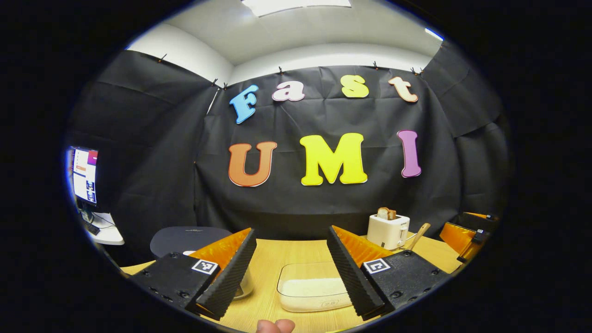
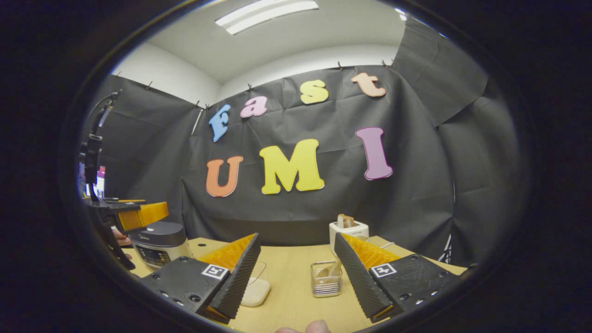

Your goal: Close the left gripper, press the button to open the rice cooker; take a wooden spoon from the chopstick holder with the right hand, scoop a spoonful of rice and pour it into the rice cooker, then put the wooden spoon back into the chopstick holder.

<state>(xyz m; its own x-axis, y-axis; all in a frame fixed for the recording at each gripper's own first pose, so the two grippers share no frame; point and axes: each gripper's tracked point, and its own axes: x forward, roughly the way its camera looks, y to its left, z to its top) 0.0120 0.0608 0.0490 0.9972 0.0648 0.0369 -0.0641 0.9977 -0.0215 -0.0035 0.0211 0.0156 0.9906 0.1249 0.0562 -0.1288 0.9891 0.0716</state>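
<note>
Black cloth (image 1: 323, 203) clipped along its top edge walls my booth, under a white wall (image 1: 323, 55) and ceiling with a lit ceiling panel (image 2: 266, 11). A pale wooden table (image 1: 277, 259) stands before me; a monitor (image 1: 84, 175) glows at my left.

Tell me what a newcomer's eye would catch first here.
Probably the white toaster with bread in it, at the table's far edge by the black cloth. Next, the clear container of rice between the open left hand-held gripper fingers, and the rice cooker, lid down, at the left.
</note>
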